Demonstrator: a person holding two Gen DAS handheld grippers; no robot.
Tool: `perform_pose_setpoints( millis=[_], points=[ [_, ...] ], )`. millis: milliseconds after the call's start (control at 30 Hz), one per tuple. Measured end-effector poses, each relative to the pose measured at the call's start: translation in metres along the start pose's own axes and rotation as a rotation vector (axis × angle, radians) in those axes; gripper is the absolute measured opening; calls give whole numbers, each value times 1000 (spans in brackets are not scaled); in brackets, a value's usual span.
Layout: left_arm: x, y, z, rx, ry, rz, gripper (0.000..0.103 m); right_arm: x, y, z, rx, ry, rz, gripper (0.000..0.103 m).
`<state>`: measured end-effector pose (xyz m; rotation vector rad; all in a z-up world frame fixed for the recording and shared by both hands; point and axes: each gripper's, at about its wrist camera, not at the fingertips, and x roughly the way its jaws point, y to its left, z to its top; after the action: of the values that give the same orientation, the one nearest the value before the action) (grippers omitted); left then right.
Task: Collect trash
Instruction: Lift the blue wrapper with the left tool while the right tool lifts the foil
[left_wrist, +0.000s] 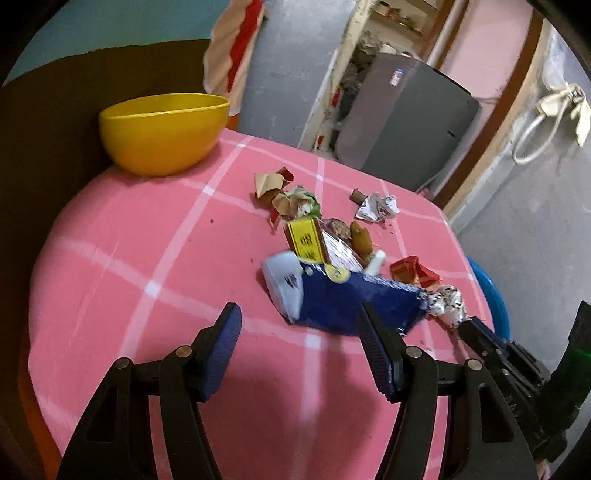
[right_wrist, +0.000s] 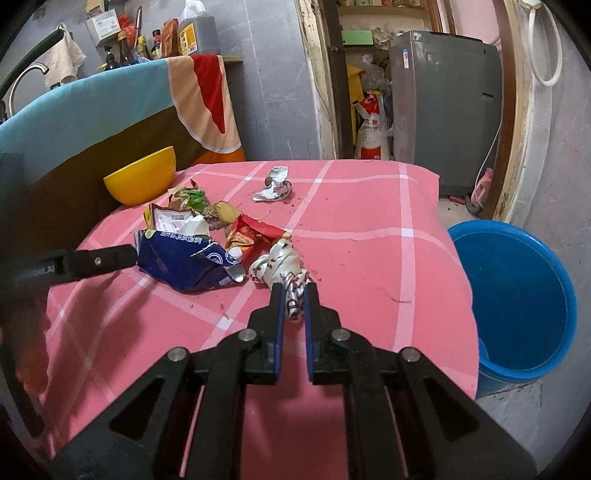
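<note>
Pink checked cloth (right_wrist: 369, 258) covers the table, with a blue bucket (right_wrist: 517, 295) on the floor just beside its right edge and a yellow bowl (left_wrist: 162, 133) at the far left corner. Trash lies mid-table — a blue wrapper (left_wrist: 343, 302) nearest the left gripper (left_wrist: 299, 325), whose jaws stand wide and empty. The right gripper (right_wrist: 295, 295) pinches a crumpled white-and-brown wrapper (right_wrist: 280, 264) — jaws narrow, pads pressing it.

- A bench with a pink cloth with white lines (right_wrist: 369, 236) holds everything.
- A round yellow plastic bowl (right_wrist: 142, 181) sits at its far corner.
- A crumpled dark blue packet (right_wrist: 181, 258), red wrapper (right_wrist: 251, 230), white spotted wrapper (right_wrist: 275, 264) and shiny silver wrapper (right_wrist: 275, 186) lie on it.
</note>
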<state>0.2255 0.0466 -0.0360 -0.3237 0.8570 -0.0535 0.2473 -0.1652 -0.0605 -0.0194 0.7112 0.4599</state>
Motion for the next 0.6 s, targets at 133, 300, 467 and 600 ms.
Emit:
perform_pose_setpoints(
  millis=[133,300,467,600],
  points=[
    [11,9,10,1,13,-77,59,1,0,1,1,1,1,16],
    [19,18,14,23,16,-98,59,3,0,2,-1,3,4,31],
    [21,26,16,17,12,-138,58,7,0,6,-6,4,10,41],
    [21,25,14,35,5,-161,52,15,2,10,-11,21,12,42]
  ],
)
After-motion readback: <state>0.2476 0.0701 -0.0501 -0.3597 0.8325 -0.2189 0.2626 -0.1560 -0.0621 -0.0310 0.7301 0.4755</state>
